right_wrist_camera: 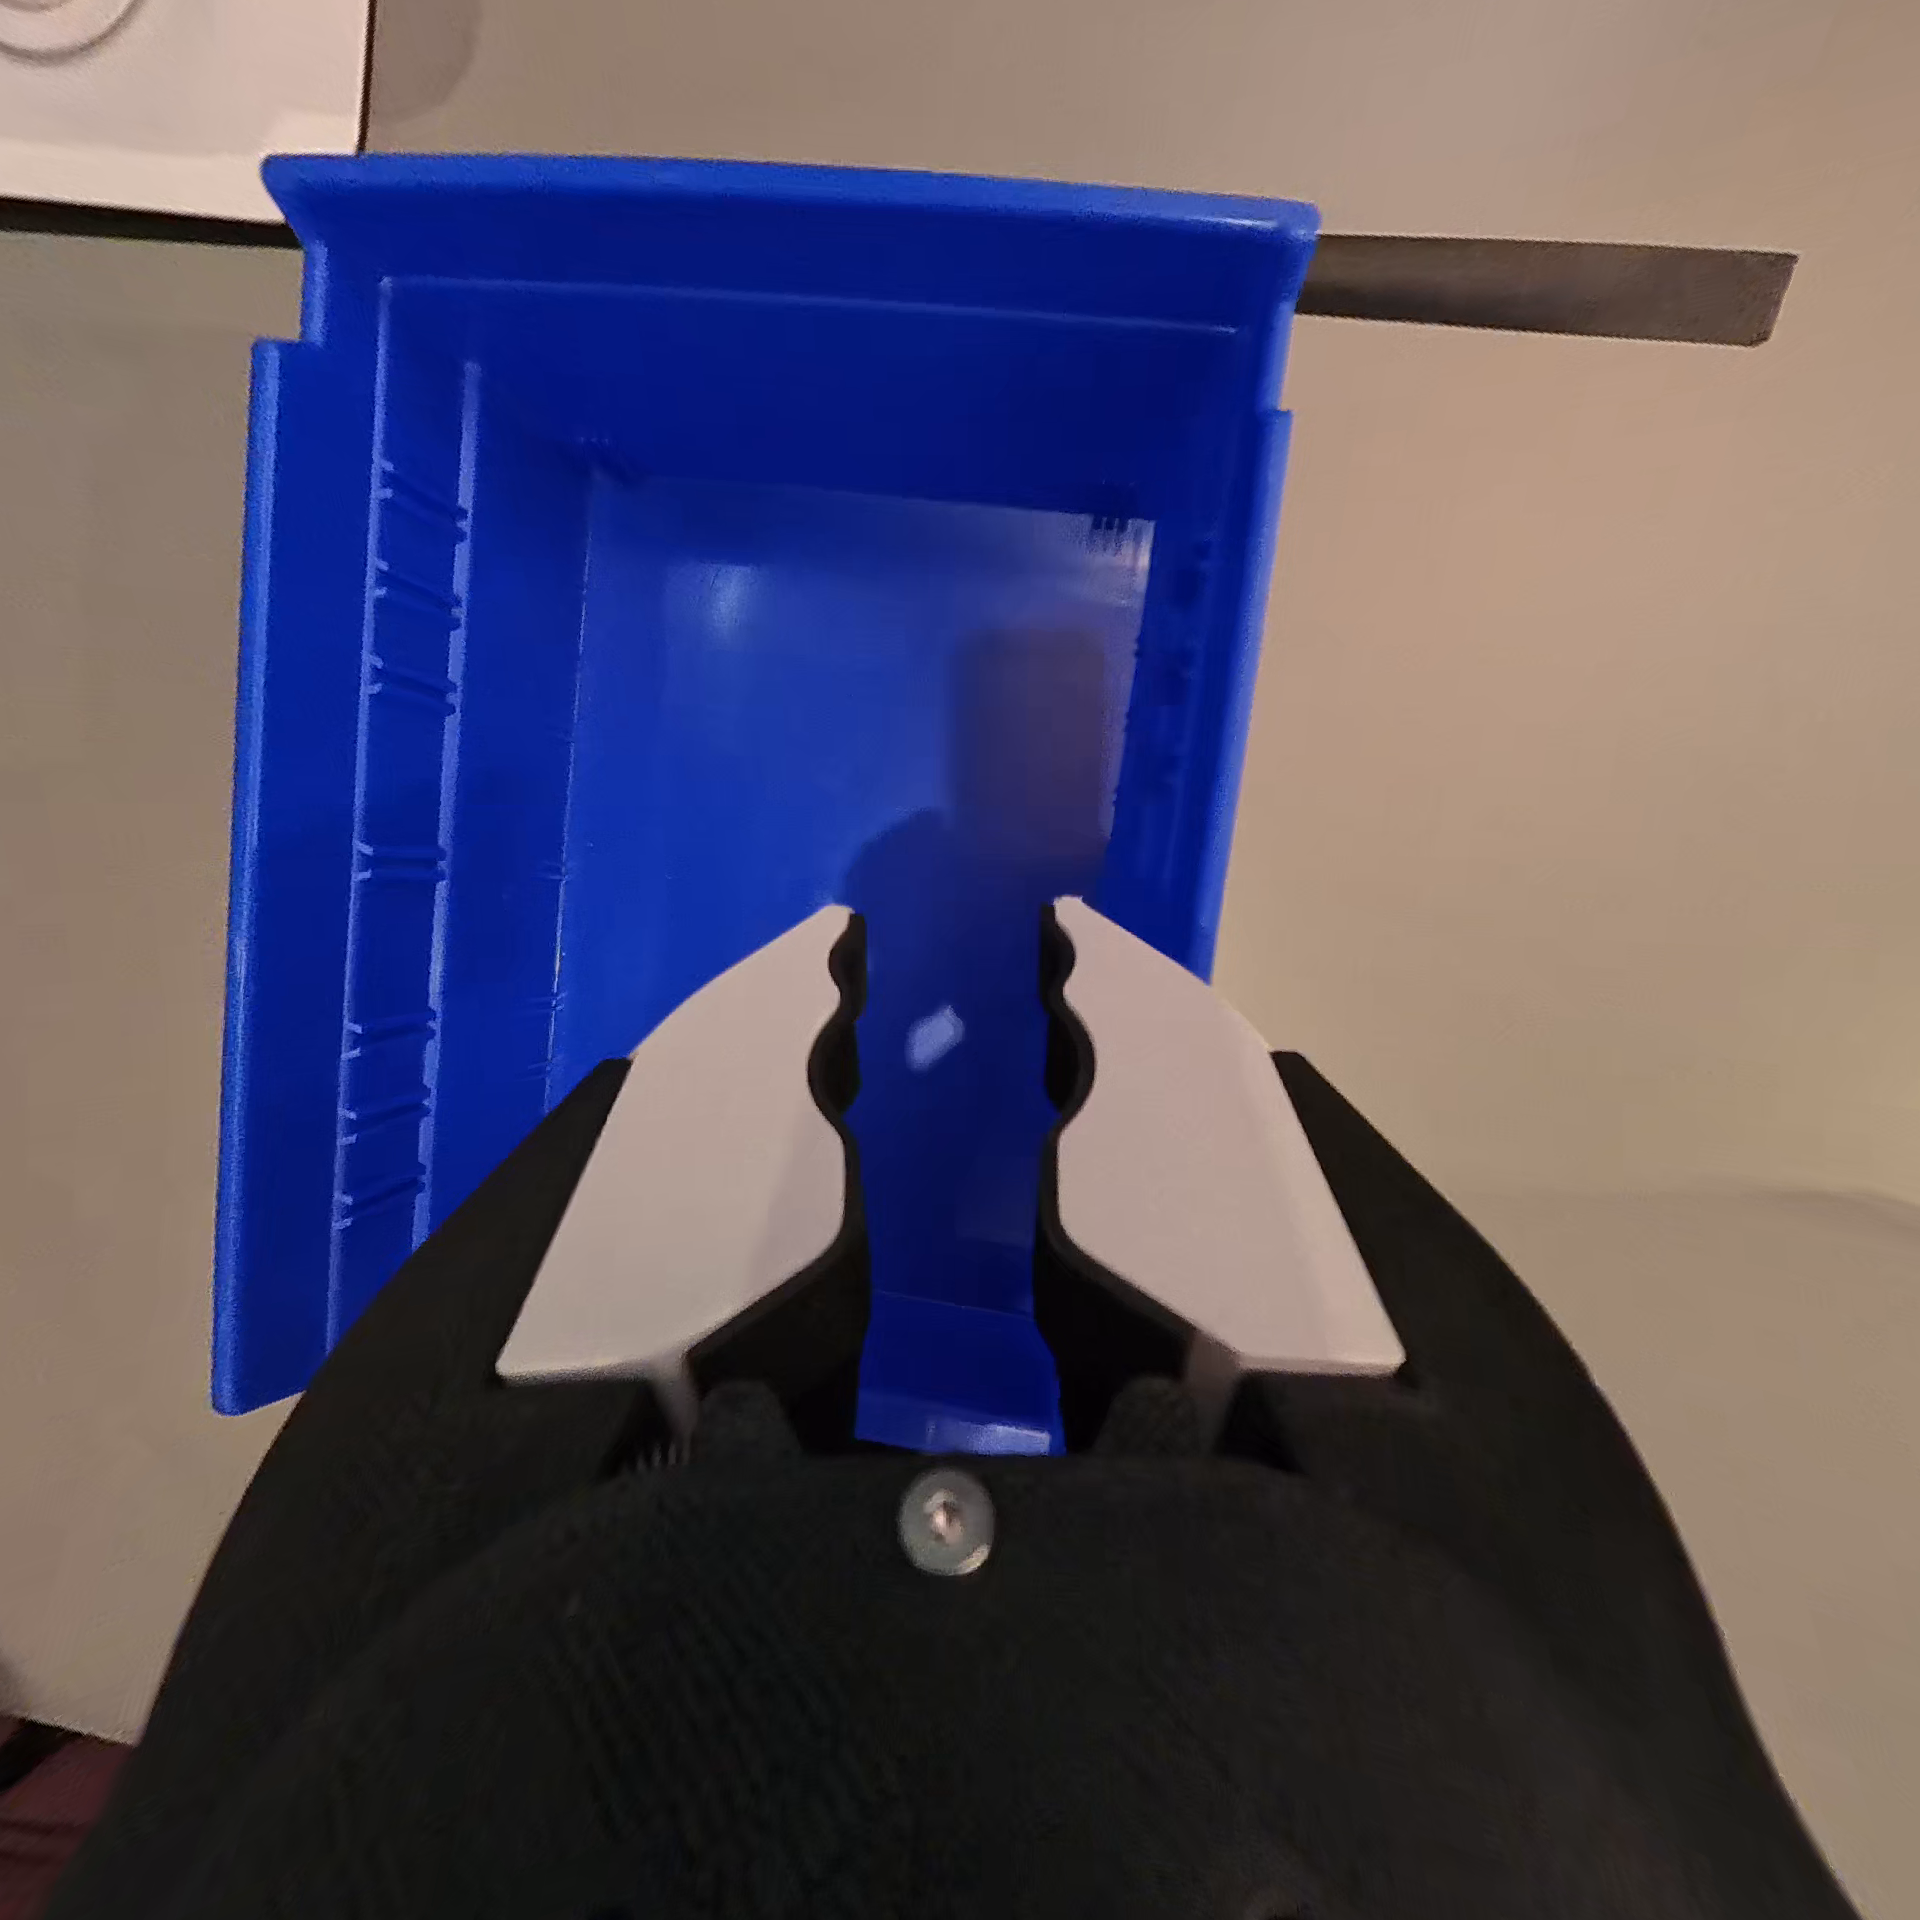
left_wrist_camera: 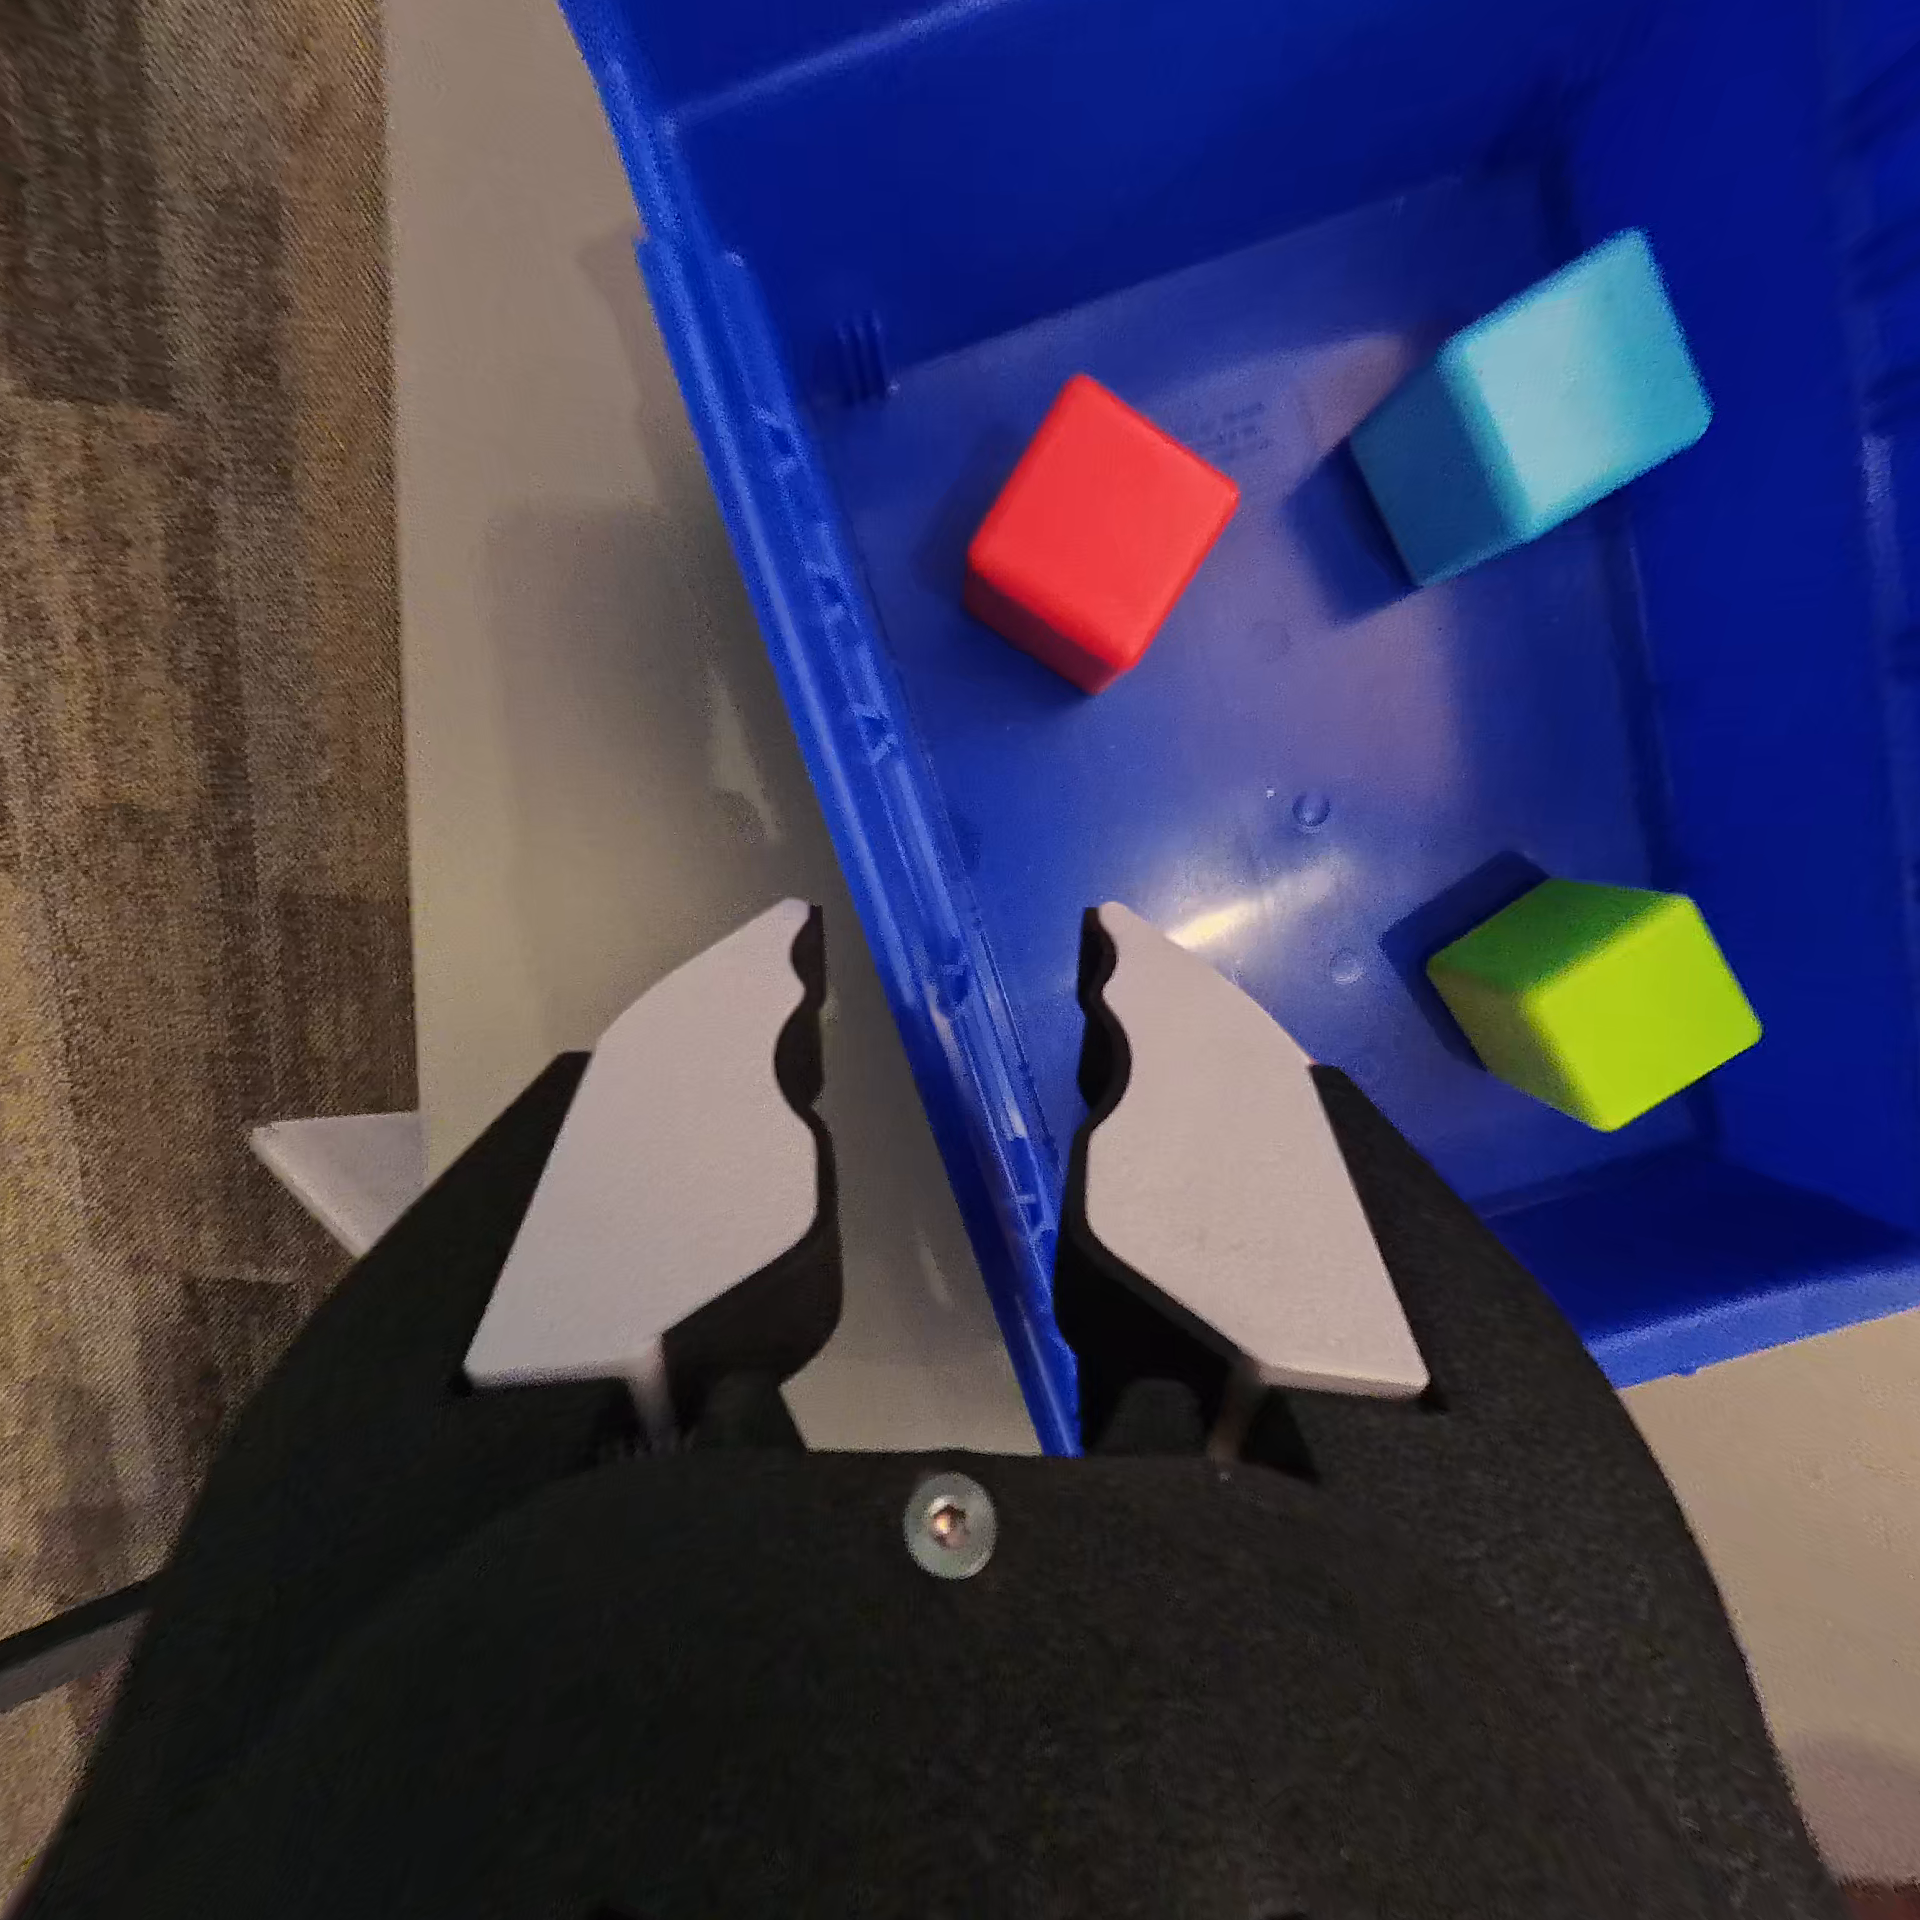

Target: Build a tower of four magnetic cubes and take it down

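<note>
In the left wrist view a blue bin (left_wrist_camera: pixel 1195 135) holds a red cube (left_wrist_camera: pixel 1101 530), a light blue cube (left_wrist_camera: pixel 1538 405) and a green cube (left_wrist_camera: pixel 1600 997), all lying apart on its floor. My left gripper (left_wrist_camera: pixel 951 920) is open and empty, with the bin's left wall rim (left_wrist_camera: pixel 883 790) running between its fingers. In the right wrist view my right gripper (right_wrist_camera: pixel 951 920) is open and empty above a blue bin (right_wrist_camera: pixel 312 831). A blurred dark purplish shape (right_wrist_camera: pixel 1039 727) shows over that bin's floor; I cannot tell what it is.
The bins stand on a white table (left_wrist_camera: pixel 540 623). Brown carpet (left_wrist_camera: pixel 187 520) lies past the table's left edge. In the right wrist view a dark strip (right_wrist_camera: pixel 1558 296) runs behind the bin and a white object (right_wrist_camera: pixel 177 94) sits at the top left. Left tips to right tips: about 75 cm.
</note>
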`<state>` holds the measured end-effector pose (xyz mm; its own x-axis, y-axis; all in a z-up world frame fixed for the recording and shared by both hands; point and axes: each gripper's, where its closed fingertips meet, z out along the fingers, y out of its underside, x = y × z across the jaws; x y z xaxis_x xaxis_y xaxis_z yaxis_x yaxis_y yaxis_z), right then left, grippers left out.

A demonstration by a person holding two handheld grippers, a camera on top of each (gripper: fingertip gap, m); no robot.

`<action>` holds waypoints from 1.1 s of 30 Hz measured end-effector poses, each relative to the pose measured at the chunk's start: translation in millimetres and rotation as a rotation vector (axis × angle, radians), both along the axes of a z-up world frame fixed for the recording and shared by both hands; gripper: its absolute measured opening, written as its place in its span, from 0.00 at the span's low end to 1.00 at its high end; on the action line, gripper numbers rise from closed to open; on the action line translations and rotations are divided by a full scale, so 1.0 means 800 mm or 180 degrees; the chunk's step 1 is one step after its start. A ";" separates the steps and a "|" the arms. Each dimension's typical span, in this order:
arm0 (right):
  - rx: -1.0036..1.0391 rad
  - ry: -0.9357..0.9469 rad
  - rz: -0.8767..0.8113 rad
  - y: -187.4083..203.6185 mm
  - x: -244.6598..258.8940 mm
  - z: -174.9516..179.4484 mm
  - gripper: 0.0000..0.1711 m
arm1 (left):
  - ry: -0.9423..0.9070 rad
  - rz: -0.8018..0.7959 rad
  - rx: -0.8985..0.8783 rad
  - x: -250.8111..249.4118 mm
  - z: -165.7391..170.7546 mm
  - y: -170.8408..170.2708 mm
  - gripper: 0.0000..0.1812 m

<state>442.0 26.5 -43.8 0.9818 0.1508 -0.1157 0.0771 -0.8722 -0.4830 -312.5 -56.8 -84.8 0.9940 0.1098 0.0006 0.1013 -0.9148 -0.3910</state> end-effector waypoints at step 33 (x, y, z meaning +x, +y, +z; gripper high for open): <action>-0.0482 -0.0291 0.0109 -0.011 0.001 -0.048 0.20 | 0.0382 -0.1410 0.1225 0.046 0.073 0.072 0.28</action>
<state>442.6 17.9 -82.0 0.9838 0.1719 -0.0501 0.1455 -0.9306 -0.3359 -275.7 0.8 -26.4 0.9406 -0.3011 -0.1571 -0.3230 -0.6501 -0.6878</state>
